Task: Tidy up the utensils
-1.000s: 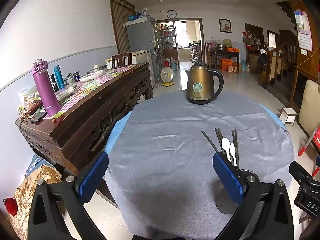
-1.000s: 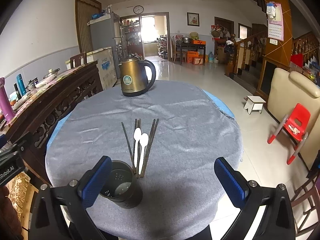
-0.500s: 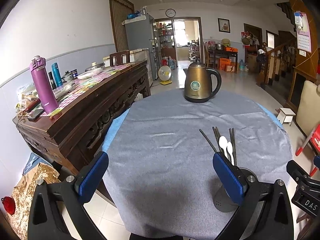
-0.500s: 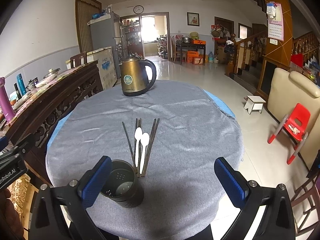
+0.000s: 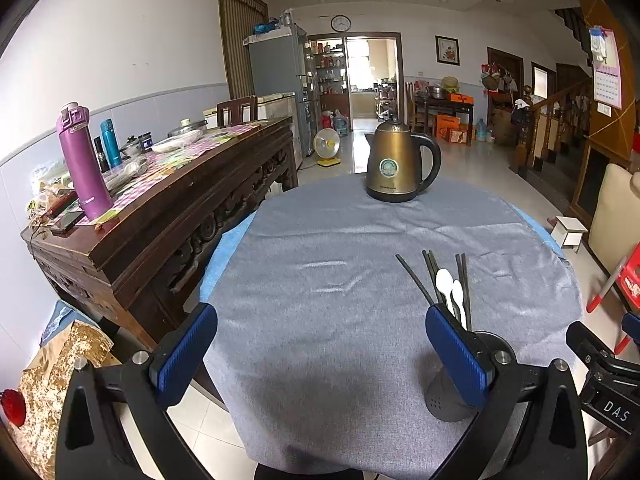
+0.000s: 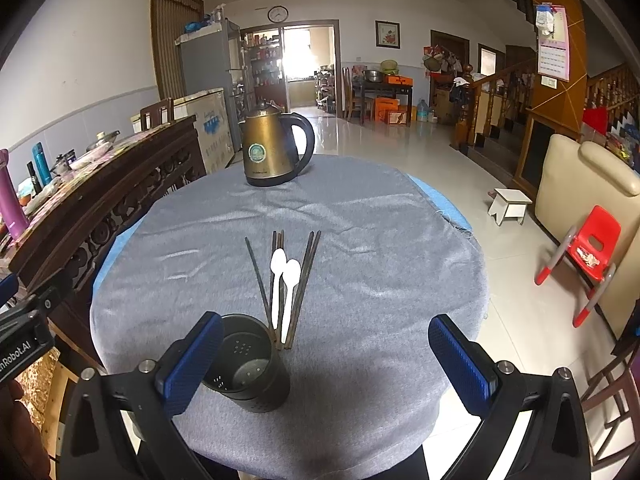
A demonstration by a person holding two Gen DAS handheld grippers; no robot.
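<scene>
Several dark chopsticks (image 6: 305, 276) and two white spoons (image 6: 289, 280) lie side by side on the grey cloth of the round table (image 6: 380, 280). A dark perforated utensil holder (image 6: 250, 364) stands upright and empty just in front of them. My right gripper (image 6: 326, 360) is open and empty above the near table edge, its left finger beside the holder. My left gripper (image 5: 320, 350) is open and empty to the left. In the left wrist view the holder (image 5: 460, 384) is partly hidden behind the right finger, and the chopsticks (image 5: 430, 276) and spoons (image 5: 450, 288) lie beyond it.
A bronze electric kettle (image 6: 272, 150) stands at the table's far edge. A dark wooden sideboard (image 5: 168, 200) with a purple bottle (image 5: 82, 164) runs along the left. A red child's chair (image 6: 588, 252) and a white stool (image 6: 510, 204) stand on the floor to the right.
Both views have shifted only slightly. The utensils, holder and kettle have not moved, and both grippers stay open.
</scene>
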